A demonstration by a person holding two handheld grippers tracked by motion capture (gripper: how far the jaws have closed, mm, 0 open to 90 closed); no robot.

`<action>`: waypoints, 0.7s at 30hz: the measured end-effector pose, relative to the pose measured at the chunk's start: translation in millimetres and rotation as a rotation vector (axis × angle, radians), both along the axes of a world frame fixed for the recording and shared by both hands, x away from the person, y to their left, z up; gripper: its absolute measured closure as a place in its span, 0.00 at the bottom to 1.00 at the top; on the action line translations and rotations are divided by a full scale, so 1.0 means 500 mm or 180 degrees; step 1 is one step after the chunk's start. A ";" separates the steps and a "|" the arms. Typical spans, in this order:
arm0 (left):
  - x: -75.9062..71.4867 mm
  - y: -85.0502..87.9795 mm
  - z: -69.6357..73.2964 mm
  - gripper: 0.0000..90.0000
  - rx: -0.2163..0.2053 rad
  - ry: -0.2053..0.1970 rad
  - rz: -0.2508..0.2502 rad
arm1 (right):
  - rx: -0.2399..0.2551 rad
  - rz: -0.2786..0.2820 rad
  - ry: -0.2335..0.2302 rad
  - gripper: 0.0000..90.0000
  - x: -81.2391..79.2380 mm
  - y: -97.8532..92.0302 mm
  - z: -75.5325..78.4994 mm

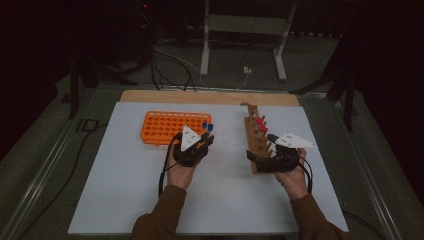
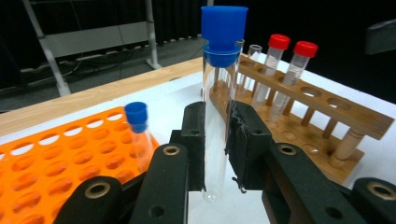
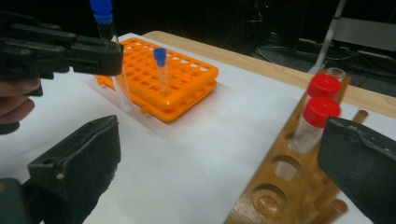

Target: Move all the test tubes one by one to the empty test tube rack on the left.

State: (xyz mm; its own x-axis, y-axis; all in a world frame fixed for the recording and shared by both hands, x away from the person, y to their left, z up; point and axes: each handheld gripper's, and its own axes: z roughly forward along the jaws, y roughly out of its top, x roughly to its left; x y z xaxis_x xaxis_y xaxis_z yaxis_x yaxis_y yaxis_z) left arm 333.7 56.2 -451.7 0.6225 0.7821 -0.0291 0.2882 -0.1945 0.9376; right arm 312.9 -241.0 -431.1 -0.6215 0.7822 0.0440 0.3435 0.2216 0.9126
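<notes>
1. My left tool (image 2: 215,149) pinches a blue-capped tube (image 2: 218,93) at mid-length, upright, cap on top. Gripping it there leaves its rounded bottom free below the pads, ready, I judge, to drop into a hole.
2. That tube hangs just beside the near right corner of the orange rack (image 1: 172,126), above the white desk (image 1: 125,175) and not yet over any hole.
3. A second blue-capped tube (image 3: 161,70) already stands in the orange rack near that same corner, so I take the held one to be bound for a neighbouring hole.
4. My right tool (image 3: 219,163) is spread wide with nothing between its jaws. It sits well to the right of the orange rack, at the wooden rack (image 1: 256,142).
5. Two red-capped tubes (image 3: 320,109) stand in the wooden rack, with an uncapped tube (image 3: 335,73) behind them. The right tool's open jaws flank the nearer red cap without touching it; I judge that tube the next one to be picked up.
6. The left tube must stay vertical, or its tip could catch on the orange rack's rim.
</notes>
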 end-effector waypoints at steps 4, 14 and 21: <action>0.008 0.010 0.001 0.86 0.0002 -0.0019 0.0049 | -0.0001 -0.0040 0.0001 0.00 -0.005 -0.013 -0.004; 0.037 0.033 -0.001 0.86 -0.0017 -0.0047 0.0188 | 0.0054 -0.0067 -0.0006 0.00 -0.011 -0.028 -0.004; 0.060 0.042 -0.015 0.86 -0.0026 -0.0009 0.0292 | 0.0062 -0.0041 0.0009 0.00 -0.012 -0.025 -0.005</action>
